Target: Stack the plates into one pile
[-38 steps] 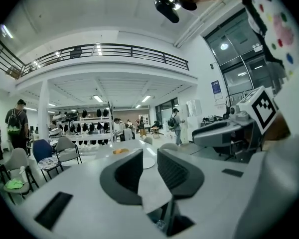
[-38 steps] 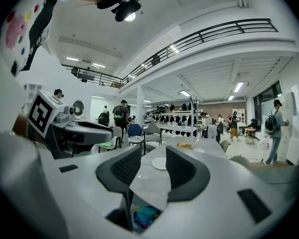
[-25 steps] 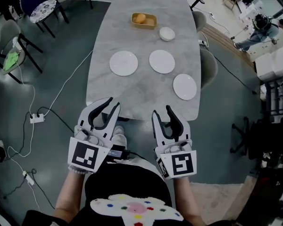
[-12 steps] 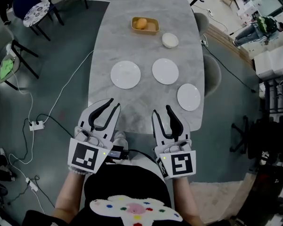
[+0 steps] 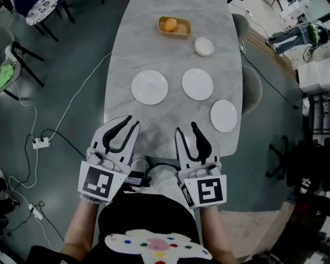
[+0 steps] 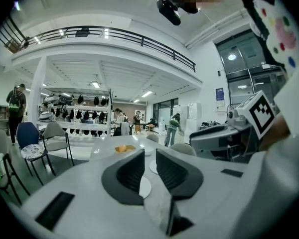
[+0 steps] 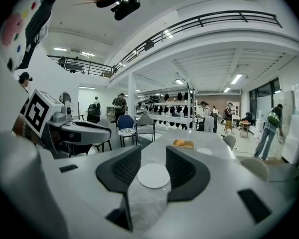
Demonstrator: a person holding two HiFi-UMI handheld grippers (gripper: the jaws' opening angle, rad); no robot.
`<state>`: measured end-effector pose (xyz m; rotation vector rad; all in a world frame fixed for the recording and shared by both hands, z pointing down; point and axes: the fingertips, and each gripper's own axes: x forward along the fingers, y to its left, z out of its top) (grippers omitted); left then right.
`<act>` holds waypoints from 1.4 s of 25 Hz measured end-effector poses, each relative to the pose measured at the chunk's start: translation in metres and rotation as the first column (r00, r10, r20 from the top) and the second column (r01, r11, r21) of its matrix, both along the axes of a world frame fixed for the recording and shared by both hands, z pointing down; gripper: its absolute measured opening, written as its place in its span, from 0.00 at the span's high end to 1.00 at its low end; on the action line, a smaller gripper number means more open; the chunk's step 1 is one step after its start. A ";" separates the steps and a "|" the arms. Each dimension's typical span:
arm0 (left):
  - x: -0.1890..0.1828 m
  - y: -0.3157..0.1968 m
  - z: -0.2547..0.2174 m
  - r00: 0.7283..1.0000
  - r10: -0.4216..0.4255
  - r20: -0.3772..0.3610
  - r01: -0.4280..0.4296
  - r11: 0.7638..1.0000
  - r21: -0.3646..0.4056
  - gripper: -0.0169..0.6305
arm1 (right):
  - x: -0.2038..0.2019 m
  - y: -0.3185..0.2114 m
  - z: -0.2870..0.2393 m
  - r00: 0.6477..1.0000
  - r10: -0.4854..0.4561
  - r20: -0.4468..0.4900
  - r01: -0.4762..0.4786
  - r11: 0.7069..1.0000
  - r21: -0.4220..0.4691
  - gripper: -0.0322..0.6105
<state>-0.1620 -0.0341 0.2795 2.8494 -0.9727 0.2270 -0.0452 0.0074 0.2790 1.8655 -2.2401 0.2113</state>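
1. While we stand at the near edge of the surface (image 5: pixel 154 54), each of our hands holds a pair of tongs out before the body. The marker cubes face us, and the tips show over that near edge in the head view.
2. Our left tongs (image 5: pixel 133 120) have their jaws only a narrow way apart. In the left gripper view (image 6: pixel 149 156) nothing sits between the pads, and only things lying well beyond on the surface show through the slit.
3. Our right tongs (image 5: pixel 186 127) stand wider apart. In the right gripper view (image 7: pixel 153 153) they too grip nothing.
4. Nearest of the task's things is the right plate (image 5: pixel 224 115), lying flat close to the right edge, toward the near right corner.
5. Farther on, the left plate (image 5: pixel 149 87) and the middle plate (image 5: pixel 197 84) lie side by side across the middle of the surface. The first is nearer the left edge, the second nearer the right. All three plates lie apart from one another.
6. Beyond the middle plate, toward the right edge, we see a small white bowl (image 5: pixel 204 47).
7. Farthest of all, midway between the left and right edges toward the far edge, sits a yellow tray (image 5: pixel 182 28) with a round orange thing (image 5: pixel 169 24) in it.
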 end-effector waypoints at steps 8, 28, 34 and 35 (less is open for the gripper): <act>0.001 -0.005 0.008 1.000 -0.005 -0.003 0.005 1.000 -0.025 0.87 | -0.005 -0.010 0.009 1.000 -0.030 0.004 0.030 0.999 -0.017 0.74; 0.011 -0.026 0.049 0.995 -0.078 0.058 0.084 0.991 -0.107 0.87 | -0.010 -0.041 0.052 0.982 -0.180 0.049 0.184 0.978 -0.097 0.74; 0.009 -0.035 0.078 0.991 -0.128 0.038 0.133 0.964 -0.229 0.87 | 0.002 -0.050 0.071 0.981 -0.192 0.028 0.194 0.970 -0.146 0.74; 0.010 -0.036 0.084 0.991 -0.134 0.024 0.136 0.959 -0.250 0.87 | 0.002 -0.051 0.072 0.980 -0.198 0.031 0.201 0.969 -0.146 0.74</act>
